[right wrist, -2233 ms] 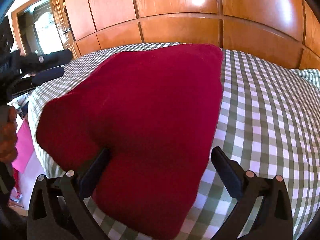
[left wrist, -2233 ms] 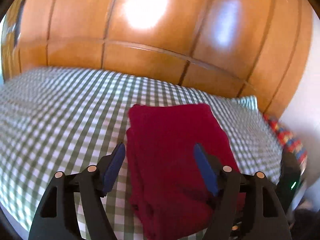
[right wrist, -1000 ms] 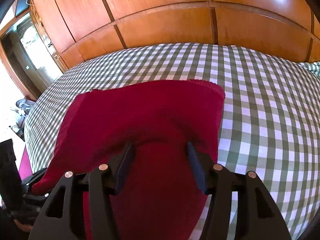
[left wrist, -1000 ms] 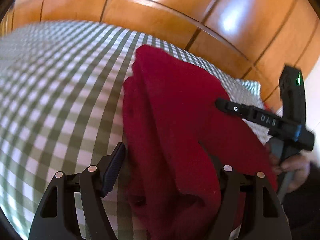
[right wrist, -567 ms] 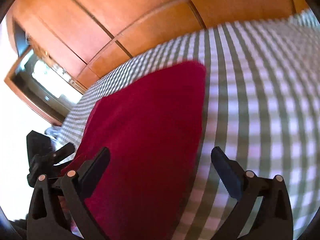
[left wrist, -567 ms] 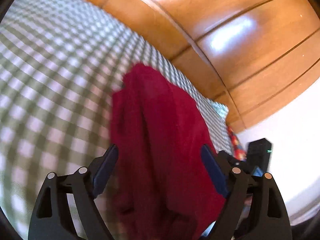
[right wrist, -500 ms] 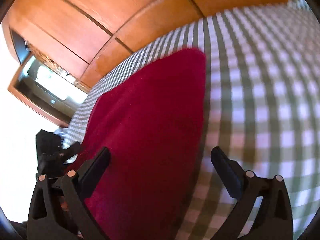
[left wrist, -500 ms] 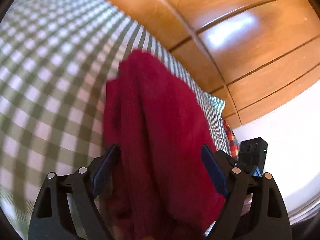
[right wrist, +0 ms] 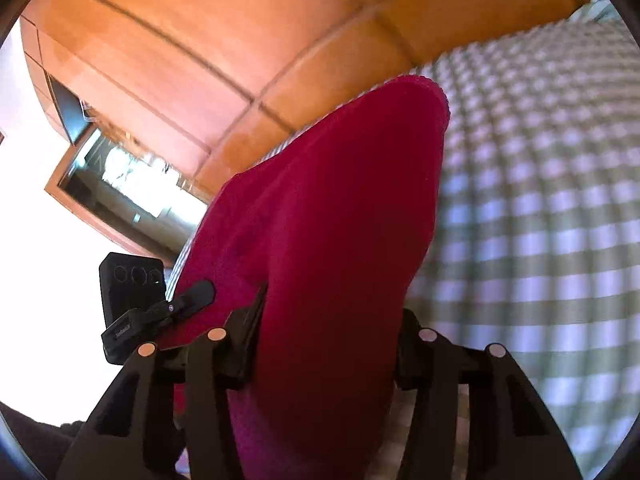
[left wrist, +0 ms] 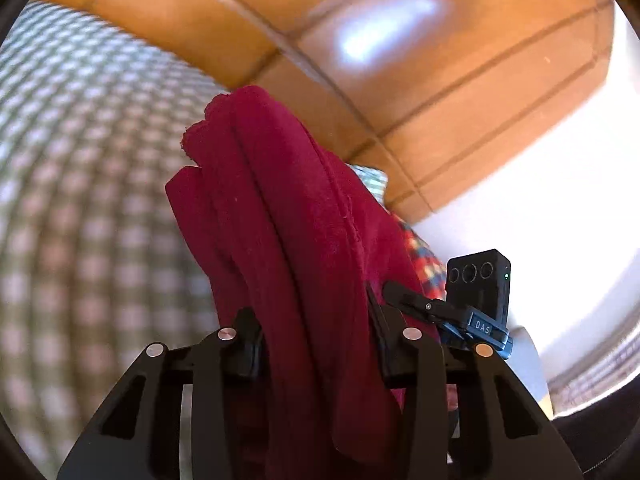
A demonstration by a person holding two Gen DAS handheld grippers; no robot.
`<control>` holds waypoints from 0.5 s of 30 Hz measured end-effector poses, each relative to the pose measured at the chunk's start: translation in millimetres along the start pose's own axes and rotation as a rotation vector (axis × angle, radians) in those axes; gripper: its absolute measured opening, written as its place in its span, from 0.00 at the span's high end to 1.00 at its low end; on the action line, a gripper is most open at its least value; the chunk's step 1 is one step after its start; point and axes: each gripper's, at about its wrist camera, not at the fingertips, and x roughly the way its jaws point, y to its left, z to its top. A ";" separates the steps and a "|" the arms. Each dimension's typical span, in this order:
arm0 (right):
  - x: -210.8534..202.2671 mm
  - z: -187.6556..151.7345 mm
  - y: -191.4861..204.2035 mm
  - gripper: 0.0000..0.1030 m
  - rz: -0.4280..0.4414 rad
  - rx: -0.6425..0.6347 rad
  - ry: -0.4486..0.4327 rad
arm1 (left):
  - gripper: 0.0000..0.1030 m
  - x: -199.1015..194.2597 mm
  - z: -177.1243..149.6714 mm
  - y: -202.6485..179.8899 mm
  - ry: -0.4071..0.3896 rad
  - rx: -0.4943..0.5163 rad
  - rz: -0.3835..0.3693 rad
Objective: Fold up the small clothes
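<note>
My left gripper [left wrist: 316, 344] was closing on the folded red garment [left wrist: 280, 220], cloth bunched between its jaws; my right gripper [right wrist: 326, 336] was closing likewise on it [right wrist: 340, 220]. Both held it above the checked bedspread [left wrist: 80, 200].

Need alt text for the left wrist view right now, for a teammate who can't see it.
The left gripper is closing on a bunched, folded dark red garment above a green-and-white checked bedspread. The right gripper grips the garment's right edge; glossy wooden panels stand behind.

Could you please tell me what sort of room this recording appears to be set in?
Most likely a bedroom: a green-and-white checked bedspread covers a wide soft surface, glossy wooden wardrobe panels stand behind it, and a folded dark red garment is being handled.
</note>
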 end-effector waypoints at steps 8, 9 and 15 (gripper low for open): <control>-126.1 19.1 -75.5 0.53 -0.211 0.080 -0.224 | 0.62 156.5 41.8 -83.5 0.180 0.179 -0.084; -140.2 20.8 -88.3 0.53 -0.244 0.101 -0.255 | 0.62 172.5 45.3 -90.8 0.195 0.193 -0.086; -179.1 19.1 -152.8 0.52 -0.457 0.168 -0.313 | 0.62 290.1 43.7 -128.7 0.315 0.307 0.043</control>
